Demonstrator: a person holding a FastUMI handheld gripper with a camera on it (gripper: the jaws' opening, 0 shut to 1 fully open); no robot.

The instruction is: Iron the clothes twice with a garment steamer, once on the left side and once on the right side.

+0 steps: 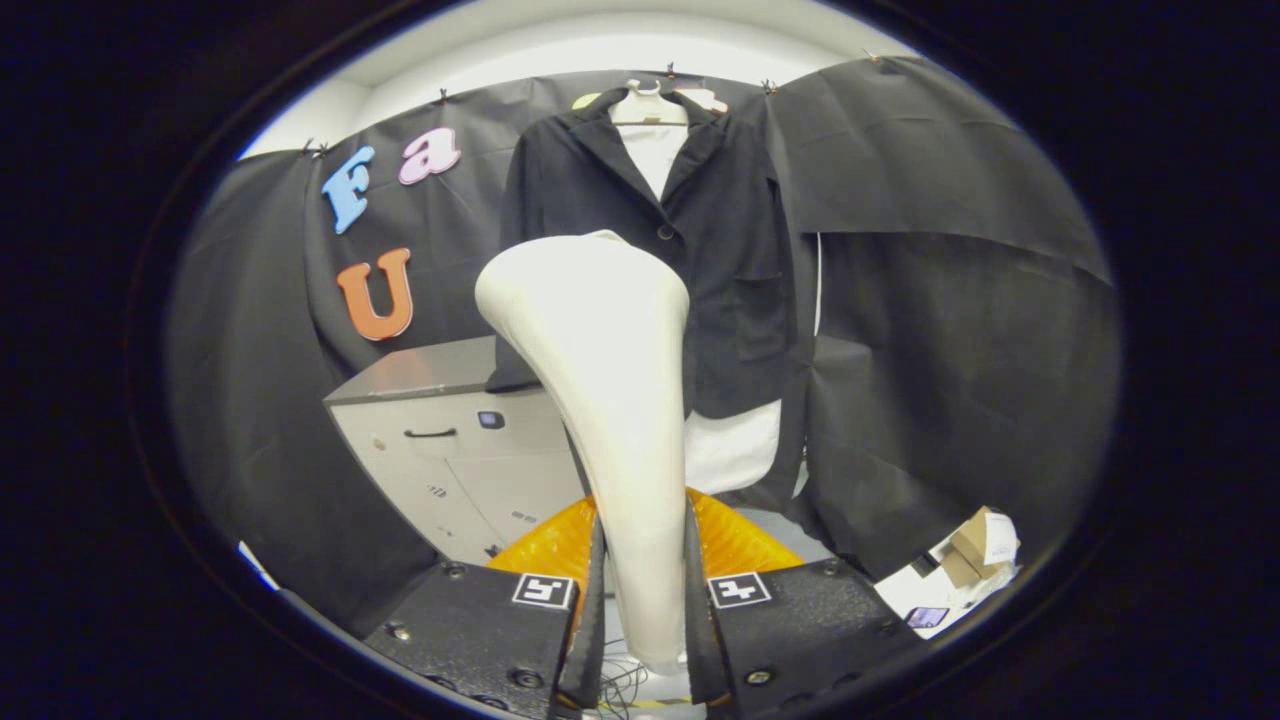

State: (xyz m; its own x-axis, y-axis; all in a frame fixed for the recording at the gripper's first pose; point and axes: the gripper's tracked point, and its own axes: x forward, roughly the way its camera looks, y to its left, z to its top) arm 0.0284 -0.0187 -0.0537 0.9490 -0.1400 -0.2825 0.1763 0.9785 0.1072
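Here the hand-held gripper pinches the garment steamer by its handle, head raised just before the dark jacket's left edge; open room lies between steamer and cabinet.

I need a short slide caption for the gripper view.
Hand-held gripper shut on white garment steamer, raised before the hanging black jacket.

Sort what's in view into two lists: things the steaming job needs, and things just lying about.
For the job:
- garment steamer, clamped between both fingers of the gripper
- dark jacket on a hanger beyond the steamer
- white shirt under the jacket

Lying about:
- grey cabinet beside the jacket
- cardboard boxes on the floor
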